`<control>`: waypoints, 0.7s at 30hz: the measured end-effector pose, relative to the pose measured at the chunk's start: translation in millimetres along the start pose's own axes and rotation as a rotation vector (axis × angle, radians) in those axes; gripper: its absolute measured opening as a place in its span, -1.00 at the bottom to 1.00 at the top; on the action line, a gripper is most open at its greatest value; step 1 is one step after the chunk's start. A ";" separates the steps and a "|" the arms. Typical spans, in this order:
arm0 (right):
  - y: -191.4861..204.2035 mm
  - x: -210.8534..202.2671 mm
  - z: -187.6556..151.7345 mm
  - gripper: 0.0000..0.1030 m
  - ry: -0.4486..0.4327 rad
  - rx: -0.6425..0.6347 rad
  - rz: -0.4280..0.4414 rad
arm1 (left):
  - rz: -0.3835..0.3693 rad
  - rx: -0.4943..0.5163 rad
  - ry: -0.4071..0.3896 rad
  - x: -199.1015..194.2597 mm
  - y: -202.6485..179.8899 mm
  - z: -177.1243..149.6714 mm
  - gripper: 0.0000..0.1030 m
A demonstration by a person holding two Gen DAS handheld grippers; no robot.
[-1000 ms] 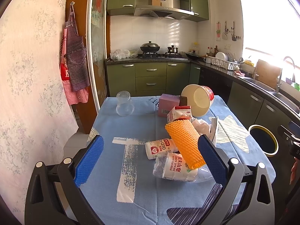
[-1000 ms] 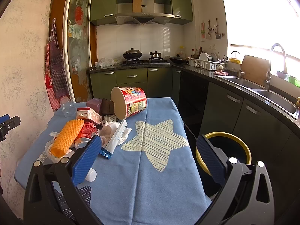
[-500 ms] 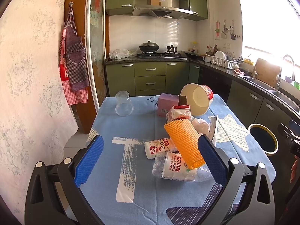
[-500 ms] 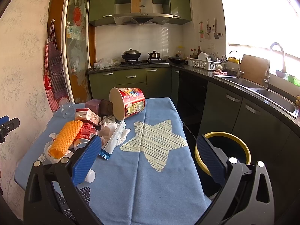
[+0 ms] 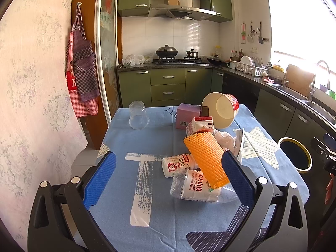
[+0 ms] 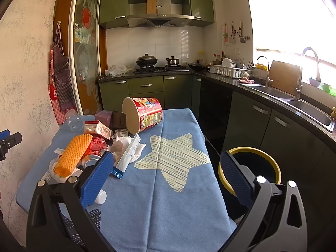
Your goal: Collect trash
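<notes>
A heap of trash lies on the blue tablecloth: an orange foam net sleeve, a crushed water bottle, a small white bottle, a milk carton, crumpled tissue, a purple box and a tipped noodle cup. A yellow-rimmed bin stands on the floor right of the table. My left gripper is open and empty, just before the heap. My right gripper is open and empty over the star print; the heap, with the sleeve and cup, lies to its left.
A clear glass jar stands upside down at the table's far left. A long white wrapper lies beside the tissue. Green kitchen cabinets, a stove and a sink counter run behind and to the right. A wall with aprons is at left.
Both views have shifted very slightly; the grippers stay open and nothing on the table has moved.
</notes>
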State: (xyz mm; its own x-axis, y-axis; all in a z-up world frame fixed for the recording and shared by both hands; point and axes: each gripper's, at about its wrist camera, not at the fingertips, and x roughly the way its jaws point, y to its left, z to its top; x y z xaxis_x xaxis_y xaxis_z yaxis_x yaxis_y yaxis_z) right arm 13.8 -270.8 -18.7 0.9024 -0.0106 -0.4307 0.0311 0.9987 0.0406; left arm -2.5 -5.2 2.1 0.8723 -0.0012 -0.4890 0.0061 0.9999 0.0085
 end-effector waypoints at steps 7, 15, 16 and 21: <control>0.0 0.0 0.0 0.88 0.001 0.000 -0.001 | 0.000 0.002 0.004 1.8 0.0 -2.1 0.93; -0.2 0.8 -0.1 0.88 0.001 -0.001 -0.002 | 0.000 0.003 0.008 4.6 -0.4 -3.7 0.93; -0.4 0.3 0.0 0.88 0.002 0.000 0.000 | 0.001 0.003 0.008 4.5 -0.4 -3.4 0.93; -0.5 0.3 -0.1 0.88 0.001 -0.001 0.000 | 0.002 0.003 0.008 4.6 -0.4 -3.6 0.93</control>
State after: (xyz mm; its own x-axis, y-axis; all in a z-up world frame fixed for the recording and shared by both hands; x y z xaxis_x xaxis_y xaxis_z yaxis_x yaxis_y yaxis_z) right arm 14.1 -271.3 -18.9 0.9018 -0.0101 -0.4320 0.0305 0.9987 0.0403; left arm -0.2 -5.6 -3.2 0.8683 0.0008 -0.4960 0.0059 0.9999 0.0119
